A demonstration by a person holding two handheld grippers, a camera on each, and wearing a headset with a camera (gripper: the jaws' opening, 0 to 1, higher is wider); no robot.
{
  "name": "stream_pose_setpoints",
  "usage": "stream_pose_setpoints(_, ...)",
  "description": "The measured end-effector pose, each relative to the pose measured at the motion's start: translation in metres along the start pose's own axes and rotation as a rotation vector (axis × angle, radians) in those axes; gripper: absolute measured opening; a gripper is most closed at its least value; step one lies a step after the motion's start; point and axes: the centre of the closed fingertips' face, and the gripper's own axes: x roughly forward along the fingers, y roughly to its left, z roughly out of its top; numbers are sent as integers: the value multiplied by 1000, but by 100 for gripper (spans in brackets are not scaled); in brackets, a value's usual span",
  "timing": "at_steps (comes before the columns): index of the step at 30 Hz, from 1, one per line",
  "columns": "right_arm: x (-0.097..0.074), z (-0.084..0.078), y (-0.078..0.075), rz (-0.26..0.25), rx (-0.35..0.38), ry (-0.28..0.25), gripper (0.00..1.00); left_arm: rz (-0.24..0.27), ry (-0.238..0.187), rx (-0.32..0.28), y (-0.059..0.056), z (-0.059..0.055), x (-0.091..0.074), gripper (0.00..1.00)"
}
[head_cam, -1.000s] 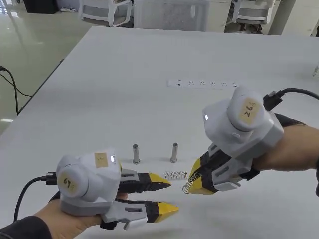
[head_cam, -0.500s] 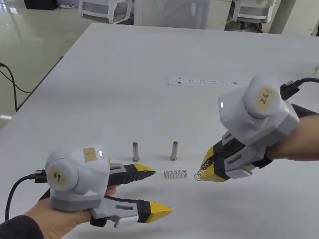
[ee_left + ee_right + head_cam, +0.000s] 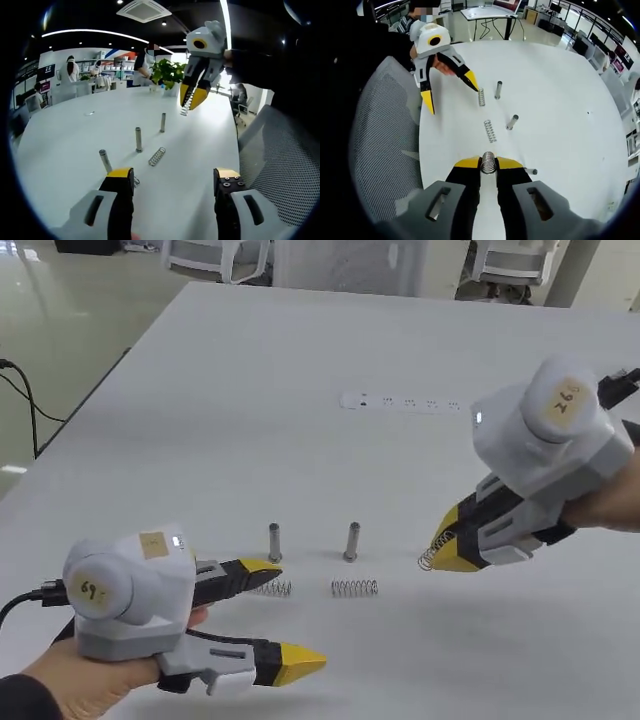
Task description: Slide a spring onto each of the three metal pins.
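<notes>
No metal pin (image 3: pixel 138 139) is sleeved yet. One spring (image 3: pixel 488 163) is clamped in the right gripper (image 3: pixel 447 552); two loose springs (image 3: pixel 353 588) are seen on the bench (image 3: pixel 300 420). The left gripper (image 3: pixel 298 614) is held apart.

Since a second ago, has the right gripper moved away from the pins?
Yes. In the head view the right gripper, shut on a spring, has shifted rightward and up the picture, away from the right-hand pin.
</notes>
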Motion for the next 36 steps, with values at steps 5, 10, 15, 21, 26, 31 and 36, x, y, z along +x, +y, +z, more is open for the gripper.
stream_pose_setpoints(5, -2, -4, -7, -13, 12, 7, 13, 29, 0, -4, 7, -3, -4, 66)
stream_pose_setpoints(10, -6, -8, -16, -26, 26, 15, 13, 57, 3, -9, 14, -7, -10, 67)
stream_pose_setpoints(15, -9, -15, -29, -43, 39, 35, 13, 81, 0, -19, 21, -9, -14, 68)
stream_pose_setpoints(21, -12, -22, -41, -62, 46, 60, 13, 99, -4, -27, 25, -9, -17, 69)
stream_pose_setpoints(26, -10, -33, -54, -85, 40, 110, 13, 100, -2, -27, 24, -10, -17, 70)
stream_pose_setpoints(31, -6, -39, -64, -100, 40, 140, 13, 100, -1, -28, 22, -11, -16, 70)
stream_pose_setpoints(36, 1, -42, -69, -102, 34, 157, 13, 105, 0, -29, 23, -12, -17, 70)
